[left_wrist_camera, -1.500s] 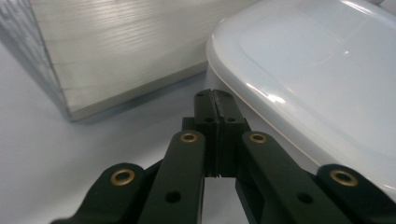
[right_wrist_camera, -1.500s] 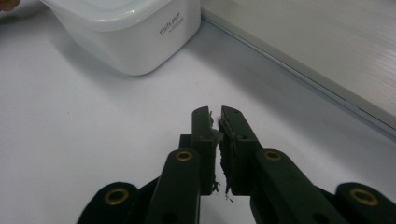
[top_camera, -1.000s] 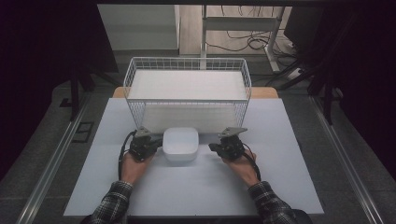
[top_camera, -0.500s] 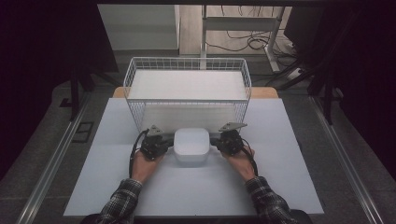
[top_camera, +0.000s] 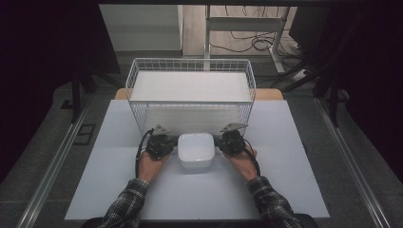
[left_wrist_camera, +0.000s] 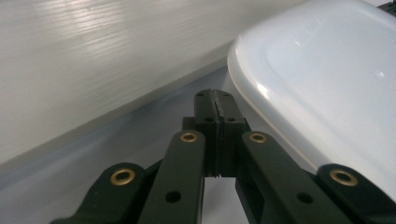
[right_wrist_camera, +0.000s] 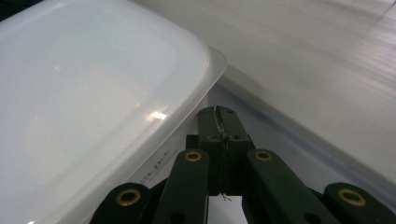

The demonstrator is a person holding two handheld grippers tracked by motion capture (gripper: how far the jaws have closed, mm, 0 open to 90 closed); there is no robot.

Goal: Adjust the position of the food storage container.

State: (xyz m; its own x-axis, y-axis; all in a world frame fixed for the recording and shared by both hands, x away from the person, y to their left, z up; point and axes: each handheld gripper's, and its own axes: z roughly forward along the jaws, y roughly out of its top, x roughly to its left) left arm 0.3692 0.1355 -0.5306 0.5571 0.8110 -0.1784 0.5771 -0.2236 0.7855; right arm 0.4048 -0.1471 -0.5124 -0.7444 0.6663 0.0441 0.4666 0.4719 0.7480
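A white rounded-square container with its lid on (top_camera: 195, 149) sits on the white table, just in front of a wire basket (top_camera: 142, 118). My left gripper (top_camera: 174, 144) lies at its left side and my right gripper (top_camera: 216, 142) at its right side, both pointing inward at it. In the left gripper view the black jaws are shut with nothing between them (left_wrist_camera: 215, 99), and the container's rim (left_wrist_camera: 322, 84) lies just to their right. In the right gripper view the shut, empty jaws (right_wrist_camera: 217, 115) rest beside the container's lid (right_wrist_camera: 93, 93) at the left.
The white wire basket's rim (top_camera: 190, 61) spans the back of the table top (top_camera: 294, 180), with a pale flat panel inside. Its pale front side (left_wrist_camera: 93, 60) runs close behind both grippers. Open table surface lies to the left, right and front. Dark floor and cables lie beyond.
The container and both hands have shifted a little to the right over the last second, mostly in the first half. The jaws have stayed shut.
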